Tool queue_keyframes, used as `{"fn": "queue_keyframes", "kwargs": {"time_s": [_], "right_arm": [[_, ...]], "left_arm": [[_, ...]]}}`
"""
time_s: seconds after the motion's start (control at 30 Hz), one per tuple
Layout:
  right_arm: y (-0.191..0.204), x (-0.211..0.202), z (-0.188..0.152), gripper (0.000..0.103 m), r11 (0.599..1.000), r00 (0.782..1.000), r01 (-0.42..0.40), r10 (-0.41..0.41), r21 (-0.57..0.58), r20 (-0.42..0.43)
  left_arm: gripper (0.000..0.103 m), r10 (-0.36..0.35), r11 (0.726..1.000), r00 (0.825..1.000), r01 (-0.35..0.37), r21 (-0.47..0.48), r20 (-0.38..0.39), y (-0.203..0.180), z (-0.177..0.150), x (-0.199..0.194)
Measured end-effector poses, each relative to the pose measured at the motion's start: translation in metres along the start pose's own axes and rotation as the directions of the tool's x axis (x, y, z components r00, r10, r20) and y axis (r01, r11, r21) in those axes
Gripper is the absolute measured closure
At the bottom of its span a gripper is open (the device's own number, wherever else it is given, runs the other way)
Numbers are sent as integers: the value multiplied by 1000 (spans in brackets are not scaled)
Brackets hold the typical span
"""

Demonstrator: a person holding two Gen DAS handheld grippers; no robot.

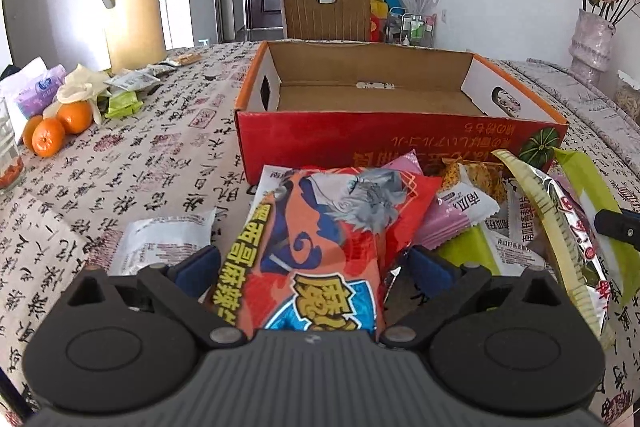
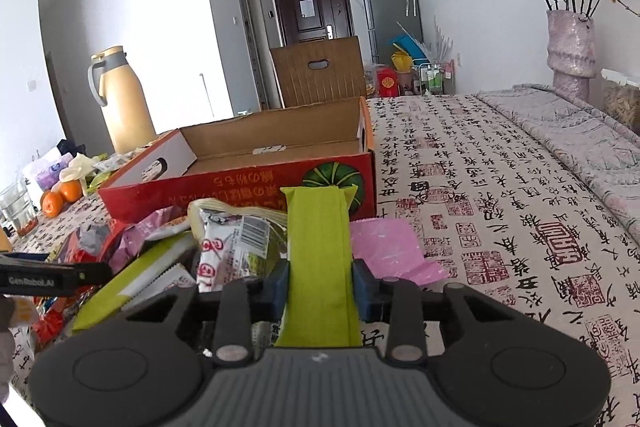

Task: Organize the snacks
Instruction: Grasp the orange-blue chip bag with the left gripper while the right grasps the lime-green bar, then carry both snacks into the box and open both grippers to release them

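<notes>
the table [image 2: 500, 195] has a calligraphy-print cloth, and the red box [image 1: 360, 143] sits open in the middle of it, nothing inside that i can see. the snack pile [image 1: 472, 211] lies right against the box's near wall. my left gripper [image 1: 316, 267] is spread wide around a red packet [image 1: 320, 239] at the pile's front, pads not quite clamping it. my right gripper [image 2: 320, 281] pinches a green packet [image 2: 318, 255] at the pile's right edge, with a pink packet [image 2: 390, 251] just beside it.
</notes>
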State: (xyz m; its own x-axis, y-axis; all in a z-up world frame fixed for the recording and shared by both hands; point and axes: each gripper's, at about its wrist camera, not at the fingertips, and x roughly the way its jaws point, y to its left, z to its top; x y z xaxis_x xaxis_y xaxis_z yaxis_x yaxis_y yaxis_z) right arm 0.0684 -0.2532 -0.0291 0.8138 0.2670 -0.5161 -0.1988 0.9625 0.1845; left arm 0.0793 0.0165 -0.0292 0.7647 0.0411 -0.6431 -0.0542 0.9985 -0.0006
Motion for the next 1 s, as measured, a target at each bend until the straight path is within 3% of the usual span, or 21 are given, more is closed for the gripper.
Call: {"fn": "queue_keyframes", "kwargs": {"time_s": [0.13,0.47,0.67,1.0], "right_arm": [[0,0,0,71,1000,1000,3,-3,4,0],[3,-2,0,71,1000,1000,-2,2,3,2],[5,-6,1,71,1000,1000,-3,3,3,11],[8,-14,11,71,1000,999,-10,10,4,33]], "left_arm": [[8,-10,1000,1000,10,-4,4,1,0,-1],[38,-58,998,998,58,-5,36,3,-1,-8],[43,-60,998,997,60,-7,56,7,1,-15],[44,-47,999,994,49,-18,100,11,12,-31]]}}
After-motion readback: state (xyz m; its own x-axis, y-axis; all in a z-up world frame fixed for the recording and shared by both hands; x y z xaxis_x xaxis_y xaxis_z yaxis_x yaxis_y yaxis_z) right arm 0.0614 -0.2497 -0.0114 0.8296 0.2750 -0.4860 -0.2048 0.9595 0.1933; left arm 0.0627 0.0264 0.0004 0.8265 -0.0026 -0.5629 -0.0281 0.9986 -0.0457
